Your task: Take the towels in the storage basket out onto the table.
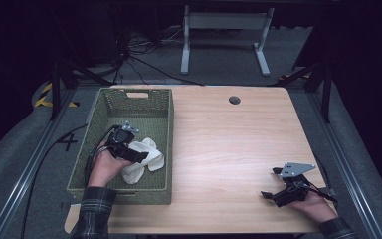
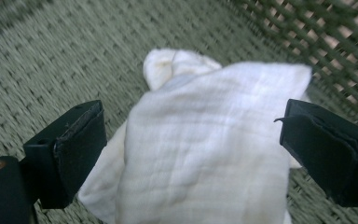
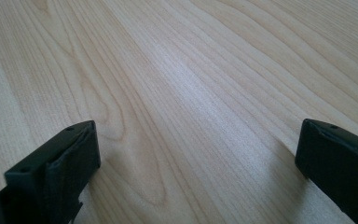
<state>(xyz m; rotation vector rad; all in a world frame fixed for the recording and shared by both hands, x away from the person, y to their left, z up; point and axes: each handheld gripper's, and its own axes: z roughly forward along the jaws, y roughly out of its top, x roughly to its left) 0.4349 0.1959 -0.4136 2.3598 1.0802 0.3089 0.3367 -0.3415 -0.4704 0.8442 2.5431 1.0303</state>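
A crumpled white cloth (image 1: 146, 158) lies on the floor of a green woven basket (image 1: 92, 130) at the table's left. My left gripper (image 1: 138, 155) is inside the basket, right over the cloth. In the left gripper view its jaws stand wide apart on either side of the cloth (image 2: 205, 144), not closed on it. My right gripper (image 1: 271, 183) rests low over the bare wooden table (image 1: 229, 144) near the front right corner, held by a hand. Its jaws are spread wide, with nothing but the wood (image 3: 186, 93) between them.
The basket has a cut-out handle (image 1: 137, 94) in its far wall. A round cable hole (image 1: 234, 100) sits near the table's far edge. Black cables (image 1: 92, 159) trail from the left gripper over the basket's rim. Beyond the table stand a white frame (image 1: 224, 35) and dark floor.
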